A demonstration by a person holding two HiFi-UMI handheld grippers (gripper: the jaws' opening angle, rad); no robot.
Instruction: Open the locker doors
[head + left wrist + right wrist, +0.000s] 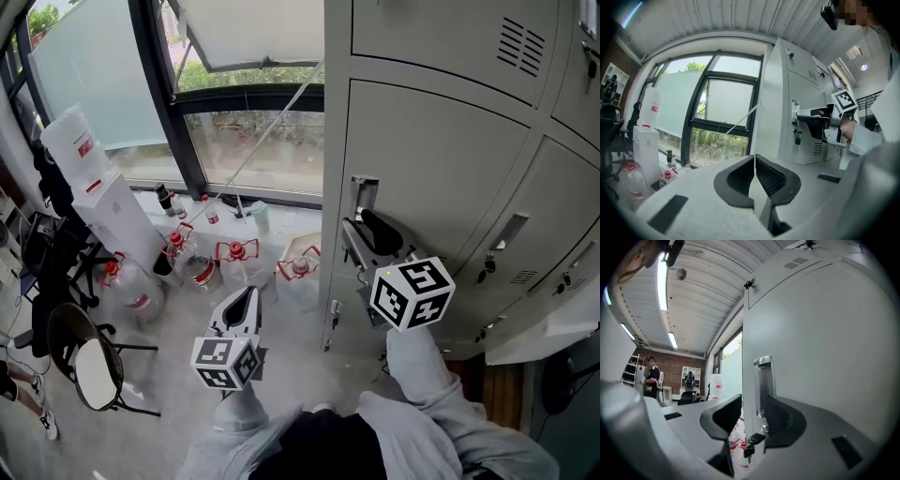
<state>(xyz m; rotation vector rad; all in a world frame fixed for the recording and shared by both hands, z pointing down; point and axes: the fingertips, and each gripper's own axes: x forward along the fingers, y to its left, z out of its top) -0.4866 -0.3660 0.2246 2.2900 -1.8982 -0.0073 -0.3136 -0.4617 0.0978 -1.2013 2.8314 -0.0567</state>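
Jaws of the right gripper (364,232) stand part-open astride the handle (364,195) at the 9 o'clock edge of the closed locker door (441,159), unclamped, presumably for leverage, while the left gripper (247,294), closed and empty, hangs clear at 8 o'clock.

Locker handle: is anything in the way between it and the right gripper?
Nothing visible does. The right gripper is right by the handle at the edge of the locker door, jaws apart, with nothing in between.
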